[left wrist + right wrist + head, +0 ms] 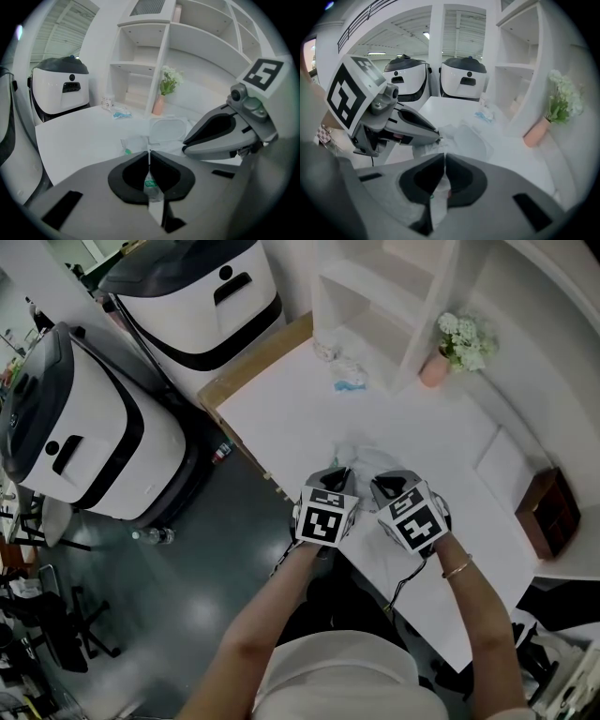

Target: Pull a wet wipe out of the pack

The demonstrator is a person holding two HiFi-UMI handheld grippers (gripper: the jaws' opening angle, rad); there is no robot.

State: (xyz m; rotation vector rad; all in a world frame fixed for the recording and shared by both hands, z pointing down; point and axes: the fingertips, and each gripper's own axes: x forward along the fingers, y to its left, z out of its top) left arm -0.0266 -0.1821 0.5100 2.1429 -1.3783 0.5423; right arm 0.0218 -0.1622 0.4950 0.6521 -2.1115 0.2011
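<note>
The wet wipe pack lies on the white table, just beyond both grippers. In the left gripper view its white lid stands open. My left gripper is shut on a thin edge of the pack's film, which carries a green label. My right gripper sits close beside it, its jaws shut. A white sheet with small green and red marks shows between them; I cannot tell whether it is a wipe or the pack's film. Each gripper appears in the other's view: right gripper, left gripper.
White shelving stands at the table's far end with a pink vase of flowers. A small blue-and-white wrapper lies beyond the pack. A brown box sits at the right. Two white machines stand on the floor left of the table.
</note>
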